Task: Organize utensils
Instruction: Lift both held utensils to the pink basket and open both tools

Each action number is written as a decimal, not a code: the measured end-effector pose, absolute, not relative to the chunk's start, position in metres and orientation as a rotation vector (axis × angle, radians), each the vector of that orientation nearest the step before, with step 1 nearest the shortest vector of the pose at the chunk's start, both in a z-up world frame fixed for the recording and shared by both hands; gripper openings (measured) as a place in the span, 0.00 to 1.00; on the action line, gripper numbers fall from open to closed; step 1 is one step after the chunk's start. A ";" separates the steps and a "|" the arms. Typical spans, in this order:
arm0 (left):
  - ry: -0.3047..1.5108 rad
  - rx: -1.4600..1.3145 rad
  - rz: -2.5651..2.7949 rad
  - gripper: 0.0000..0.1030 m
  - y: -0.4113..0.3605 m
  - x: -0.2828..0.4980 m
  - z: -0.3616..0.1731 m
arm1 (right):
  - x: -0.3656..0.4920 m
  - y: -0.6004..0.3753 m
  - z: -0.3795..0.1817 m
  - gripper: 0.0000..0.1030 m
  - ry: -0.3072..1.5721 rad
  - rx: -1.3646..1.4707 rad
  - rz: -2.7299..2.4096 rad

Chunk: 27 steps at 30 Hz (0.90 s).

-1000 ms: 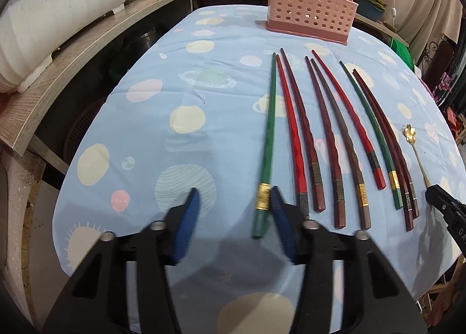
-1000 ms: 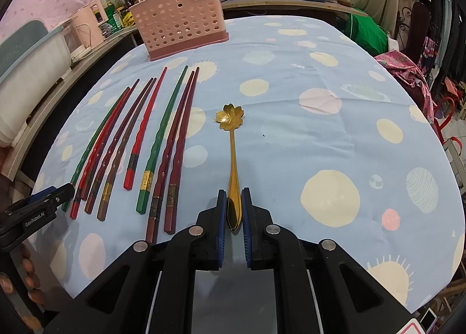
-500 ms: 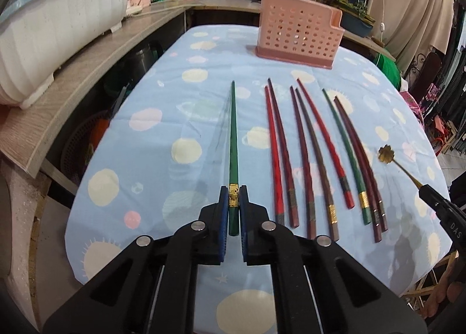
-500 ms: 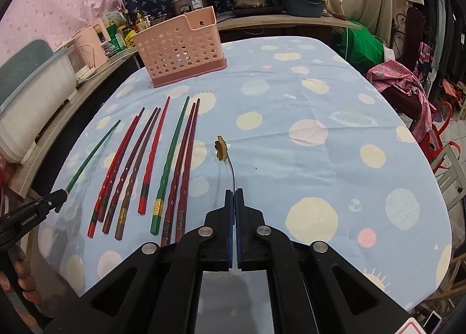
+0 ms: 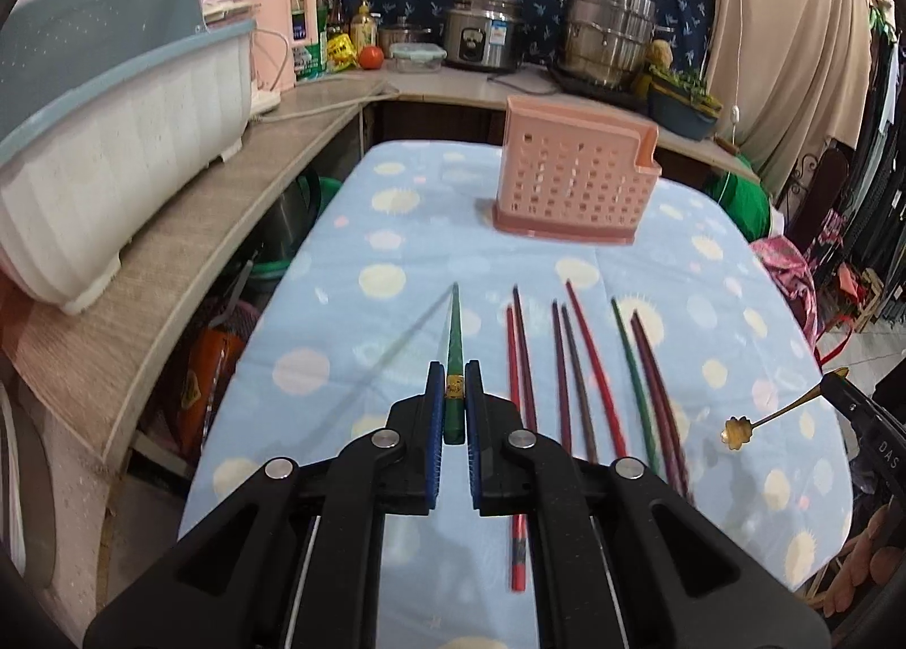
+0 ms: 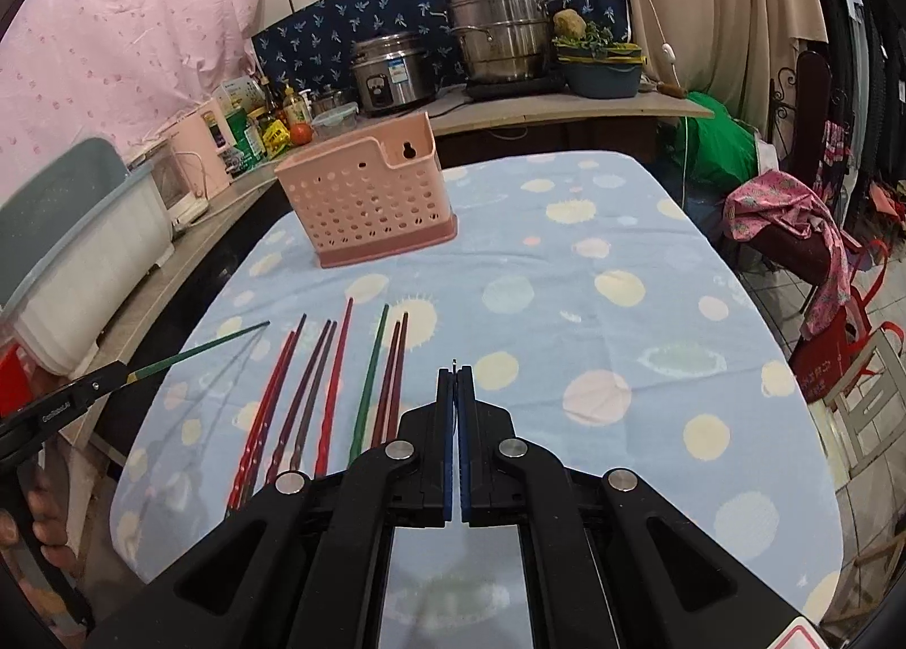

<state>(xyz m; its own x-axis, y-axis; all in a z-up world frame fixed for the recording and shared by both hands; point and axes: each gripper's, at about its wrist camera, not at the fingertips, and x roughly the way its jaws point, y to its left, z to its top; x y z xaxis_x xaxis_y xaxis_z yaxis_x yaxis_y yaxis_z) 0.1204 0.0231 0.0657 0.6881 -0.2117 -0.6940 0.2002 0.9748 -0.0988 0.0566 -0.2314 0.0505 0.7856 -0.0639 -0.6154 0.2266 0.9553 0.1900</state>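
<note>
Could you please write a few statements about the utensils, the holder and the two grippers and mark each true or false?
1. The left gripper is shut on a dark green chopstick with a gold band. True.
2. The gold flower-headed metal spoon lies flat on the tablecloth. False: the right gripper holds it by the handle, lifted above the blue spotted tablecloth.
3. The pink perforated plastic utensil holder stands upright at the far end of the table. True.
4. Chopsticks already stand in the pink holder. False: none show in it; seven red, brown and green chopsticks lie in a row on the cloth.
5. The green chopstick's tip rests on the cloth. False: it casts a separate shadow, so it is raised.
</note>
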 end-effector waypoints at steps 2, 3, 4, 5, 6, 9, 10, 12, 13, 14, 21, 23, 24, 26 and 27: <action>0.752 -0.023 -0.238 0.07 0.023 0.131 0.083 | 0.068 -0.236 0.065 0.02 0.619 0.255 -0.153; 0.736 -0.026 -0.240 0.07 0.022 0.136 0.092 | 0.073 -0.238 0.071 0.02 0.605 0.254 -0.148; 0.717 -0.027 -0.243 0.07 0.021 0.143 0.102 | 0.081 -0.241 0.080 0.02 0.588 0.253 -0.143; 0.700 -0.028 -0.245 0.07 0.019 0.149 0.111 | 0.088 -0.243 0.086 0.02 0.575 0.248 -0.141; 0.685 -0.029 -0.247 0.07 0.018 0.156 0.120 | 0.096 -0.245 0.093 0.02 0.563 0.244 -0.140; 0.648 -0.031 -0.253 0.07 0.012 0.178 0.145 | 0.124 -0.253 0.112 0.02 0.538 0.252 -0.121; 0.635 -0.036 -0.259 0.07 0.011 0.186 0.154 | 0.136 -0.256 0.119 0.02 0.531 0.256 -0.115; 0.612 -0.045 -0.264 0.07 0.007 0.200 0.170 | 0.157 -0.261 0.129 0.02 0.521 0.265 -0.106; 0.597 -0.051 -0.271 0.07 0.004 0.207 0.181 | 0.167 -0.264 0.134 0.02 0.516 0.274 -0.100; 0.581 -0.058 -0.276 0.07 0.002 0.214 0.191 | 0.179 -0.267 0.139 0.02 0.511 0.284 -0.094; 0.412 -0.115 -0.299 0.07 -0.014 0.248 0.258 | 0.253 -0.276 0.150 0.02 0.507 0.302 -0.080; 0.370 -0.136 -0.302 0.07 -0.020 0.260 0.270 | 0.271 -0.279 0.146 0.02 0.513 0.314 -0.074; 0.352 -0.143 -0.303 0.06 -0.023 0.264 0.273 | 0.278 -0.279 0.143 0.02 0.517 0.324 -0.071; 0.308 -0.158 -0.302 0.07 -0.030 0.279 0.280 | 0.292 -0.283 0.137 0.02 0.528 0.342 -0.067; 0.300 -0.159 -0.298 0.07 -0.033 0.285 0.280 | 0.296 -0.283 0.133 0.02 0.532 0.346 -0.066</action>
